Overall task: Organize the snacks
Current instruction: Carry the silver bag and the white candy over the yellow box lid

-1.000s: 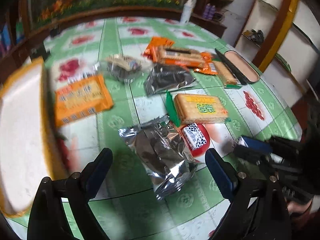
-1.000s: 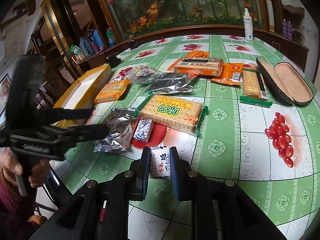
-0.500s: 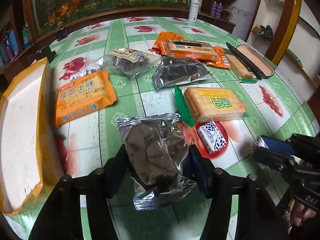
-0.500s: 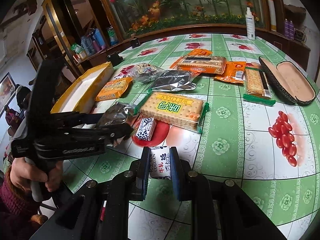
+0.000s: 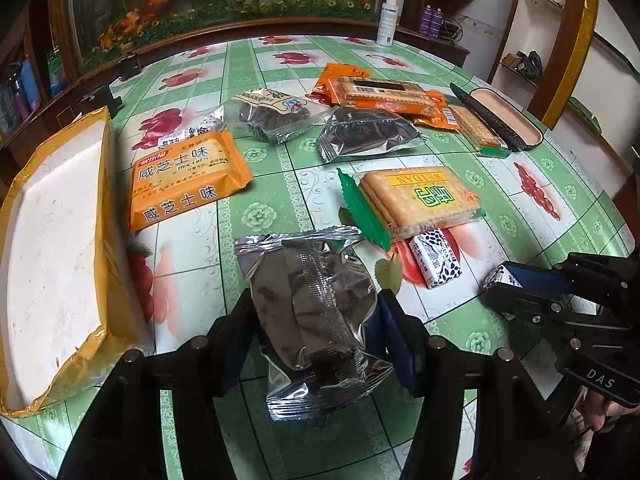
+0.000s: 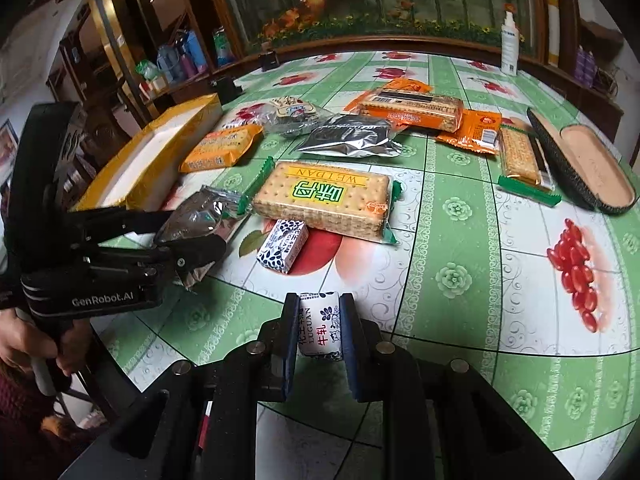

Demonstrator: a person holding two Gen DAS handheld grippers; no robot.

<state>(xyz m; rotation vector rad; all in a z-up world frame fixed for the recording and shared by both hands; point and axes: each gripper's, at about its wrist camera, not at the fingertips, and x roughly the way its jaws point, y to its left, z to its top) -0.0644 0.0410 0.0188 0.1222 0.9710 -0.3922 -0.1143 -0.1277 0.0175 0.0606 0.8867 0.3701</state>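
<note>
My left gripper (image 5: 316, 328) is shut on a crinkled silver foil snack pack (image 5: 312, 304), both pads pressing its sides just above the green flowered table (image 5: 272, 200). The right wrist view shows the same pack (image 6: 200, 216) in the left gripper (image 6: 192, 248) at the left. A small white candy with blue print (image 6: 320, 328) is pinched upright in my right gripper (image 6: 320, 332), which is shut on it near the table's front edge. A second such candy (image 6: 282, 244) lies on the table beside a Weidan cracker pack (image 6: 324, 196).
An open yellow box with a white inside (image 5: 52, 240) stands at the left. Behind lie an orange cracker pack (image 5: 184, 176), a clear bag of dark snacks (image 5: 272, 114), another silver pack (image 5: 368, 132), long orange packs (image 5: 380, 94) and an open glasses case (image 5: 500, 124).
The left gripper went from wide open in front of the silver pack to shut on it, after moving forward around it. The right gripper kept still with its candy.
</note>
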